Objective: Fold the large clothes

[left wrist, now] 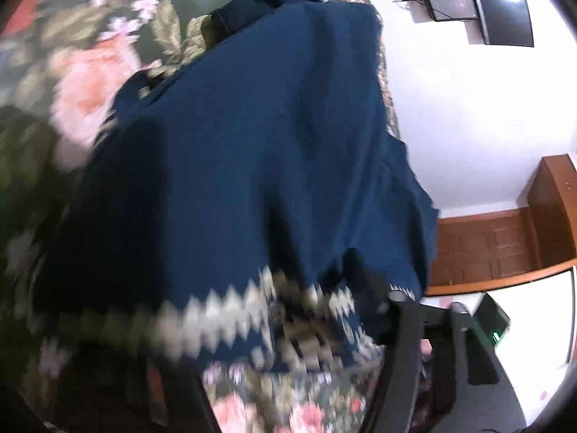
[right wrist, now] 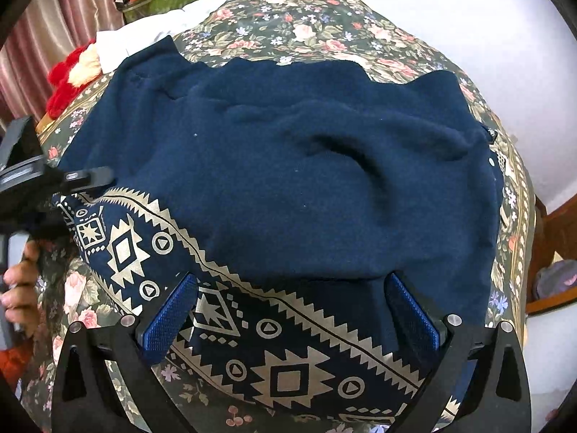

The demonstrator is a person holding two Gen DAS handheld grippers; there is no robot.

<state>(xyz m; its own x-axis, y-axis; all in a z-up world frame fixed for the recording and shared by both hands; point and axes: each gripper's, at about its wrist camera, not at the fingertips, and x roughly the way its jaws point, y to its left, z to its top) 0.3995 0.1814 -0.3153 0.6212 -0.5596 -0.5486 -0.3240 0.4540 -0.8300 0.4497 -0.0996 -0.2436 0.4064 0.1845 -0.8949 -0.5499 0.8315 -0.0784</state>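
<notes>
While the navy sweater (right wrist: 281, 166) lies spread on the flowered bedspread (right wrist: 306, 25), its patterned band (right wrist: 252, 328) nearest me, I work from the left side across. My left hand-held gripper (right wrist: 88, 176) sits at the left corner of that band, its tip touching or just beside the cloth; its own view is blurred, so I cannot tell whether it has the fabric pinched. My hand (right wrist: 21, 281) shows below it. My right hand-held gripper (right wrist: 292, 315) hangs over the band with its blue pads (right wrist: 169, 317) wide apart, gripping nothing. To fold well, I judge both should take the hem corners with the same bite, lift evenly and carry it toward the far edge, keeping the bulge in the middle flat.
</notes>
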